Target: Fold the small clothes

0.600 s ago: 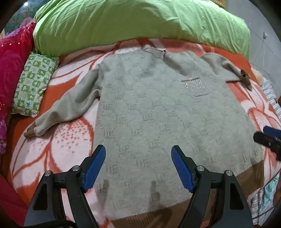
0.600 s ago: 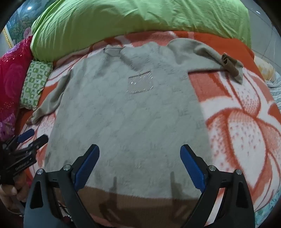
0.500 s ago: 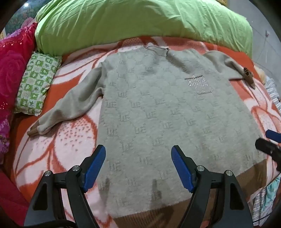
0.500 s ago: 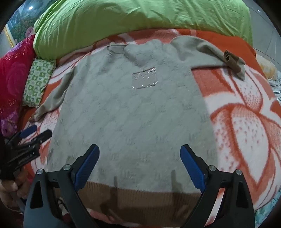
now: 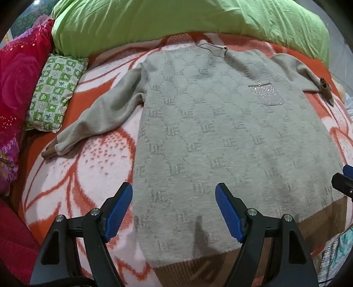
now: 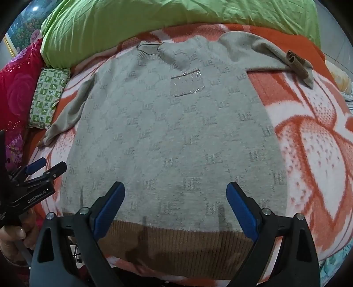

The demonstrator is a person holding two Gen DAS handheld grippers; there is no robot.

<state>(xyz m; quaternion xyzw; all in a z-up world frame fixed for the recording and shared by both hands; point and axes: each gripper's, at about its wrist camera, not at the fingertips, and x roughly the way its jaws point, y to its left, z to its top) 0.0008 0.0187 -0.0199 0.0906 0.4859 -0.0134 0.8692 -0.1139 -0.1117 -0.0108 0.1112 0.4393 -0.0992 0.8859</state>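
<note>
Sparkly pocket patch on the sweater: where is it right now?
In the right wrist view the sparkly pocket patch sits upper centre on the grey sweater, just below and right of the collar.

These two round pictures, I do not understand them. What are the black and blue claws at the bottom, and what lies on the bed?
The claws are hand-held grippers; a person holds one in each hand, and each carries a camera looking along its fingers. One picture is from the left gripper, the other from the right gripper. Both are open and hold nothing. A grey knitted sweater with a brown hem lies flat on an orange and white floral blanket, sleeves spread out. Behind it are a green duvet and a small green checked pillow.
</note>
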